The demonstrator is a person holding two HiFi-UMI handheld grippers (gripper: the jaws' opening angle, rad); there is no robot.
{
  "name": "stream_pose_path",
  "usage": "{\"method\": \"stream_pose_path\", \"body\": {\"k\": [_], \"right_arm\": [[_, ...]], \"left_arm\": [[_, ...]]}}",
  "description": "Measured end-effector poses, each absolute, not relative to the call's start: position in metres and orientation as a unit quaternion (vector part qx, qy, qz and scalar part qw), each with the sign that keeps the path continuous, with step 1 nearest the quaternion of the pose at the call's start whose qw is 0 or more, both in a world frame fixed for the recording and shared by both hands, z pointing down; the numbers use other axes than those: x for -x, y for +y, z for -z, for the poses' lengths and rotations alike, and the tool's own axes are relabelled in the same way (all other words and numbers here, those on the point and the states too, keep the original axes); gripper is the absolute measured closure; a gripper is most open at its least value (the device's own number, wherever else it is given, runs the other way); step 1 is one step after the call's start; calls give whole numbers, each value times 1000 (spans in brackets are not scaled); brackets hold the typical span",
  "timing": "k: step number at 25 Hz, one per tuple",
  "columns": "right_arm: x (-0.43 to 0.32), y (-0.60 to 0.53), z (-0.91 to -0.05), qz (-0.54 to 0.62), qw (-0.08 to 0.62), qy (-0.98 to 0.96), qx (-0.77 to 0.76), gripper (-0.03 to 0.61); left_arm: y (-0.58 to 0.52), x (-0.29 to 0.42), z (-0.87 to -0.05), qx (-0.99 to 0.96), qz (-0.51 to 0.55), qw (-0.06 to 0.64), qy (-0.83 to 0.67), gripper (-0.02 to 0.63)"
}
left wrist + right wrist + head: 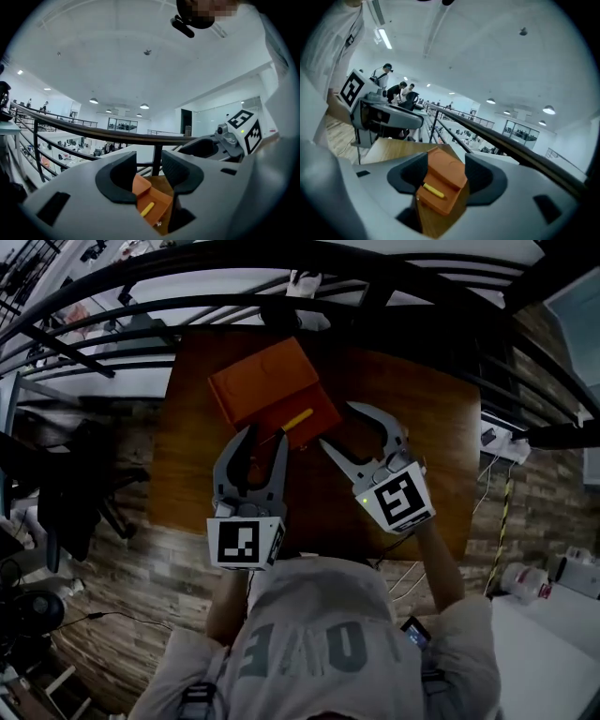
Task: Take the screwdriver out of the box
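Observation:
An orange box [264,381] lies open on the brown table [412,418], its lid folded back toward the far left. A yellow-handled screwdriver [297,419] rests in the box's tray. My left gripper [264,435] hovers just in front of the tray, open and empty. My right gripper [342,426] is to the right of the tray, open wide and empty. The left gripper view shows the box [161,199] and screwdriver [147,208] beyond the left gripper [149,171]. In the right gripper view the box [446,171] and screwdriver [433,191] lie ahead of the right gripper [445,174].
A dark metal railing [281,296] runs along the table's far edge. Wooden flooring surrounds the table. A dark chair [75,484] stands at the left and a white surface [553,634] at the lower right. Several people stand far off in the right gripper view.

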State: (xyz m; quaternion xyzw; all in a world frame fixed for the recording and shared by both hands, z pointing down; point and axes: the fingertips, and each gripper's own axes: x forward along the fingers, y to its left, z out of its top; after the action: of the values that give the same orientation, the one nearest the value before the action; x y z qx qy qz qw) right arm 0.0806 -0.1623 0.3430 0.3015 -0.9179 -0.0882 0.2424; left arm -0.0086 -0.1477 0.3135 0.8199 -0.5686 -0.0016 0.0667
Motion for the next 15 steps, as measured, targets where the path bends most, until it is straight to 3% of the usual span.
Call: {"method": "stream_pose_path", "body": {"k": [5,15], "right_arm": [[-61,-174,-385,134,344,-911,-184,337],[-28,-190,-480,212,475,-854,8,336]], "left_arm": [[-150,22,-332,-810,-17,74,-582,449],[-146,47,-373,-787,-30,118,-605,449]]}}
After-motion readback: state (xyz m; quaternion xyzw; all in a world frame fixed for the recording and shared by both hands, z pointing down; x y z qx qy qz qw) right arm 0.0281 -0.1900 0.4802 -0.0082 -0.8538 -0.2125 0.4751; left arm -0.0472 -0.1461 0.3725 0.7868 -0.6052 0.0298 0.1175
